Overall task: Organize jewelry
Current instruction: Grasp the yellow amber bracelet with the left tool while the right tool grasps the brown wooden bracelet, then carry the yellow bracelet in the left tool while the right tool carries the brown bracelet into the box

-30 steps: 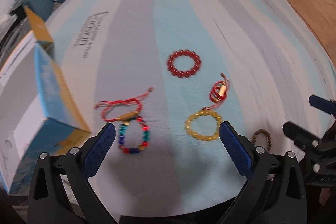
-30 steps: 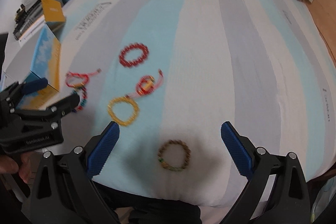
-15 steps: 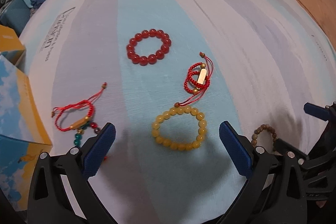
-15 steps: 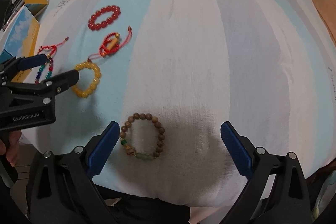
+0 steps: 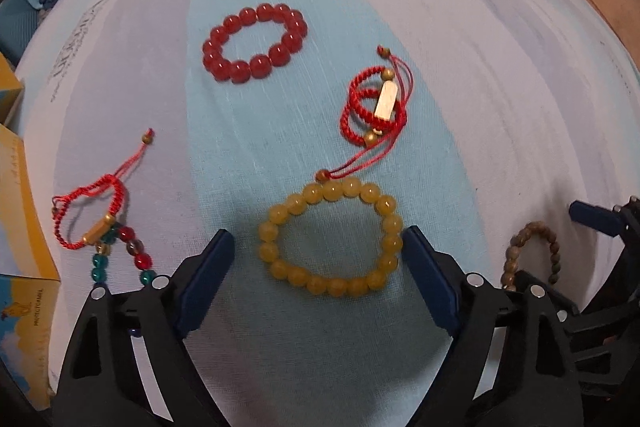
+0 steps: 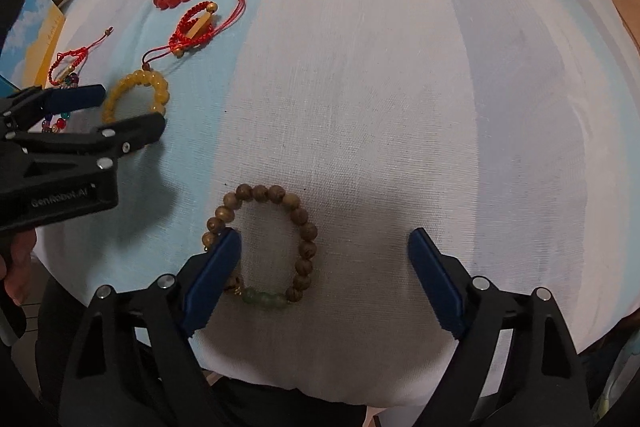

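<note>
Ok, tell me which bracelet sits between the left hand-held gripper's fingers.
The yellow bead bracelet: it lies framed between the open left hand-held gripper. The red bead bracelet lies farther off; the brown wooden one is under the right.

Cloth (image 5: 460, 75) — pale blue, grey and white stripes. Yellow beads (image 5: 330, 239); dark red beads (image 5: 254, 43); red cord (image 5: 374, 107) with a cream bar; brown wooden beads (image 6: 262, 247) with a green stone. Box (image 5: 20, 211) — yellow and sky blue. Blue pads (image 6: 212, 281) on black fingers.

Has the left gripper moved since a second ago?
Yes. The left gripper has come forward and down; its fingers now flank the yellow bracelet, earlier ahead of them.
</note>
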Motion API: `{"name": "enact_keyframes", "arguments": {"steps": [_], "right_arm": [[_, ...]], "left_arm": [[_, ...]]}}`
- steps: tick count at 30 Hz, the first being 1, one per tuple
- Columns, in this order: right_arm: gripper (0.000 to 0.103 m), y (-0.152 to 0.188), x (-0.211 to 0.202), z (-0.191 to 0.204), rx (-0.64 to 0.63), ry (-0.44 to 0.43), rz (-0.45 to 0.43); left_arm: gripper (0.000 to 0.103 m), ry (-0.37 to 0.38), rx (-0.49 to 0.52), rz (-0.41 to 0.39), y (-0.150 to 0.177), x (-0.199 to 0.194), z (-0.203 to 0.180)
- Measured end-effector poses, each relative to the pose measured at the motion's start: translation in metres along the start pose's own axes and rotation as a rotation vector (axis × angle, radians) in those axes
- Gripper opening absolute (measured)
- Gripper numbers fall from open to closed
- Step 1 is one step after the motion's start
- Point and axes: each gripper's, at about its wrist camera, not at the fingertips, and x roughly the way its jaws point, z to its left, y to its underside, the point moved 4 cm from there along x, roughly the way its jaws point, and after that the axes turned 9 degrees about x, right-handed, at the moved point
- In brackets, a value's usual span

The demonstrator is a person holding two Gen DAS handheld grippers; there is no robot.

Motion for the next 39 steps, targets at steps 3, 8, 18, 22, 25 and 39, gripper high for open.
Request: {"name": "enact_keyframes", "arguments": {"steps": [3,8,18,22,25,39], "right_arm": [[0.076,0.001,-0.001,0.002,-0.002,-0.008,-0.004],[0.055,0.004,-0.004,0.008,-0.014,-0.016,-0.009],[0.01,0.013,-0.017,0.016,-0.022,-0.034,-0.003],[0.007,0.014,-0.021,0.018,-0.011,-0.037,-0.004],[0.007,0.017,-0.026,0.017,-0.004,-0.046,-0.006],[0.007,0.007,-0.065,0.014,-0.002,-0.053,-0.078]], "left_arm": [[0.078,0.012,-0.008,-0.004,0.001,0.001,0.001],[0.062,0.03,-0.001,0.003,0.004,-0.002,-0.001],[0.018,0.069,0.007,0.021,0.017,-0.016,-0.012],[0.009,0.078,-0.003,0.02,0.022,-0.023,-0.01],[0.009,0.076,-0.003,0.018,0.025,-0.029,-0.011],[0.009,0.05,0.0,-0.035,0.02,-0.066,-0.007]]}}
